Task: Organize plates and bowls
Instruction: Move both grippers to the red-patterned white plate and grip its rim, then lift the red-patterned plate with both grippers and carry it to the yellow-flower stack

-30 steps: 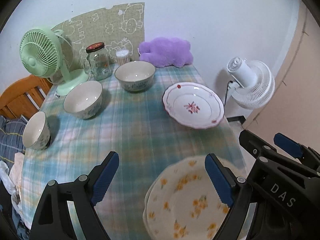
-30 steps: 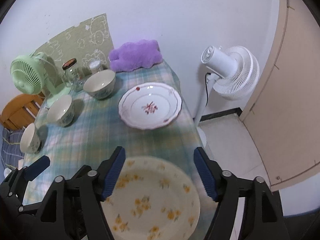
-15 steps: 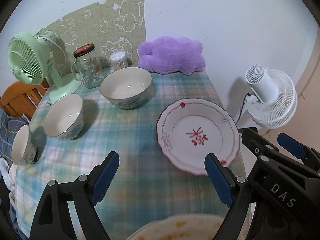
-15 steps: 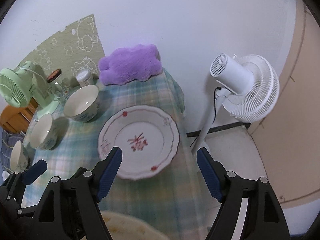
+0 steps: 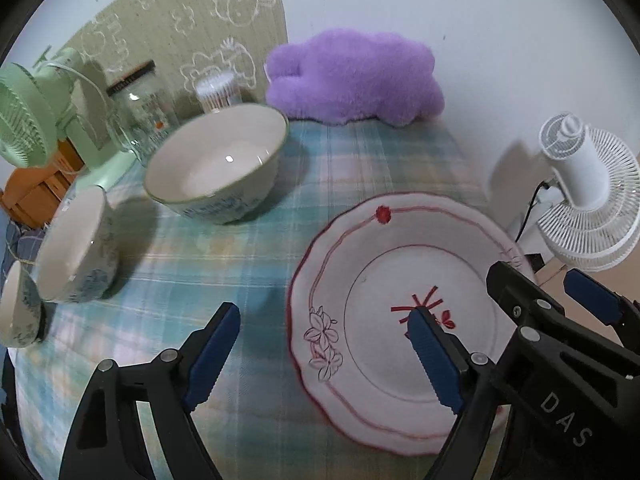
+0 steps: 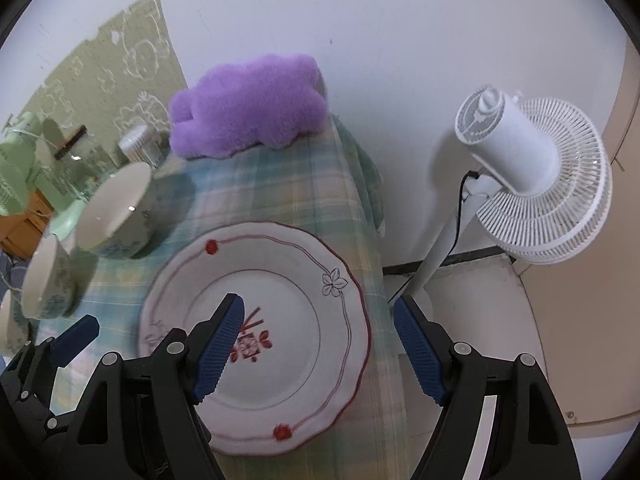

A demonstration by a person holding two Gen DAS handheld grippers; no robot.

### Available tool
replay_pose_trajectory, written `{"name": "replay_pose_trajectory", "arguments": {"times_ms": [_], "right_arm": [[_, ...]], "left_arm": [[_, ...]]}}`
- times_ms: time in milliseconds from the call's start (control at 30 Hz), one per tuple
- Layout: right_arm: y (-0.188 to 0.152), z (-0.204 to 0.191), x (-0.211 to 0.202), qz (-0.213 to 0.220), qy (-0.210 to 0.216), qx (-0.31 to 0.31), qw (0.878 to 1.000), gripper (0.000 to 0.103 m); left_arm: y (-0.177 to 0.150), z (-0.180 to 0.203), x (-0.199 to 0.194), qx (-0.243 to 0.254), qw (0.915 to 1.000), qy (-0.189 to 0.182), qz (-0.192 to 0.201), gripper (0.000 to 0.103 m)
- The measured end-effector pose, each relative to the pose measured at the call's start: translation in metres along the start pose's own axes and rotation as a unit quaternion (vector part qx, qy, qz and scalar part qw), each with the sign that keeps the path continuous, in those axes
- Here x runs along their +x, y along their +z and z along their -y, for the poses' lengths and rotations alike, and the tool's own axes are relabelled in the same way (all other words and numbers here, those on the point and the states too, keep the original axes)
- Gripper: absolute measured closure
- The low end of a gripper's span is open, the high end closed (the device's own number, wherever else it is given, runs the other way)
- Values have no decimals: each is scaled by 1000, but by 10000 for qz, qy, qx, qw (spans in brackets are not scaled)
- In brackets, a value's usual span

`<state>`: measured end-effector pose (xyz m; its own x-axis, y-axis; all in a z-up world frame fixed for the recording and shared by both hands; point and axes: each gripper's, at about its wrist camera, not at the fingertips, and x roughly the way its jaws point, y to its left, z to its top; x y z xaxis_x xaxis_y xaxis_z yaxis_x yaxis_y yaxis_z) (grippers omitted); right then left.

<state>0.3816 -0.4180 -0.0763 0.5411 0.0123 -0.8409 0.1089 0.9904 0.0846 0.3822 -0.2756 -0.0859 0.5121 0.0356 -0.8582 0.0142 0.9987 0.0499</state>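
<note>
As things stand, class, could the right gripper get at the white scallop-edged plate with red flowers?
Probably yes. The right gripper hangs over the white scallop-edged plate with red flowers, jaws open and empty. Nothing lies between them; the left gripper sits at its other side.

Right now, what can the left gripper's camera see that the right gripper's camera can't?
Only the left wrist view shows the whole left gripper, its open jaws closing over the plate's left rim, and the green fan's grille clearly.

Only the right wrist view shows the whole right gripper, open over the plate's right side, the white fan's pole and the floor.

Both show the red-flowered plate, the big bowl, the middle bowl, the purple plush, the glass jar, the white fan and the plaid tablecloth.
</note>
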Motion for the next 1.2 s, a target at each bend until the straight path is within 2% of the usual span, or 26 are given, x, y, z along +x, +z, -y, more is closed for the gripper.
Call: {"name": "replay_pose_trajectory", "arguments": {"times_ms": [167, 267, 400, 667, 900, 1000, 1067, 1133, 1200], "right_arm": [[-5, 4, 20, -166, 147, 155, 9996, 27], [-7, 3, 28, -279, 177, 146, 9993, 33], [-8, 2, 27, -246, 79, 155, 9995, 37], [-14, -16, 22, -468, 182, -41, 9987, 38], [-33, -41, 13, -703, 322, -271, 9966, 38], [-37, -47, 12, -710, 290, -457, 9960, 38], [-38, -48, 12, -686, 210, -511, 9961, 42], [-37, -48, 16, -638, 94, -551, 9964, 51], [-35, -46, 21, -667, 103, -521, 9964, 52]], "left_arm": [[-3, 2, 19, -71, 9996, -75, -266, 19], [-5, 3, 24, -57, 9993, -118, -349, 28], [-7, 4, 24, -35, 9985, -309, -455, 32], [-18, -12, 14, 8, 9986, -65, -519, 32], [-39, -38, 4, 31, 9977, -69, -670, 32], [-42, -45, 2, 20, 9979, -162, -630, 40], [-42, -46, 3, 53, 9981, -189, -589, 42], [-39, -46, 9, 50, 9983, -191, -552, 40], [-36, -45, 10, 58, 9985, -173, -513, 40]]}}
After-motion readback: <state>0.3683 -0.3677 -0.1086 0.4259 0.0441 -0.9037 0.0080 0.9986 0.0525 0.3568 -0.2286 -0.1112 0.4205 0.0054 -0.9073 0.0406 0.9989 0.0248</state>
